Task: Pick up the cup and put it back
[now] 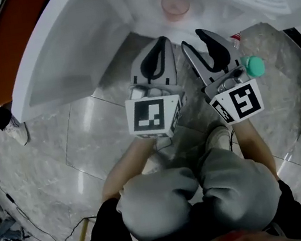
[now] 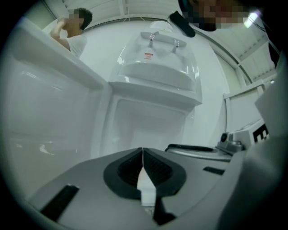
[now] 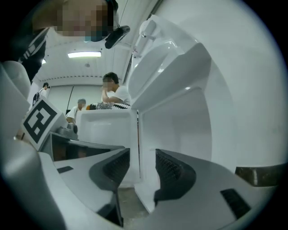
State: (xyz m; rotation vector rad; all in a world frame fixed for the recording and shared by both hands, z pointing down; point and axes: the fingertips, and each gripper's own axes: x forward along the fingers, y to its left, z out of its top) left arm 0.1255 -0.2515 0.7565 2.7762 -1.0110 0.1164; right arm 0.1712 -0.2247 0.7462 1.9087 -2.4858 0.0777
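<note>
Left gripper (image 1: 162, 41) fingers pressed together, right gripper (image 1: 191, 38) fingers parted, both empty; translucent pink cup (image 1: 175, 4) upright.

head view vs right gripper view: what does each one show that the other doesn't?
Head view only: the pink cup standing on a shelf inside the white fridge, the person's grey knees, and the stone floor.

Right gripper view only: the right gripper seen along its jaws, which are apart with nothing pressed between them, and people in the background.

Both: the fridge's white walls and the left gripper with its marker cube.
</note>
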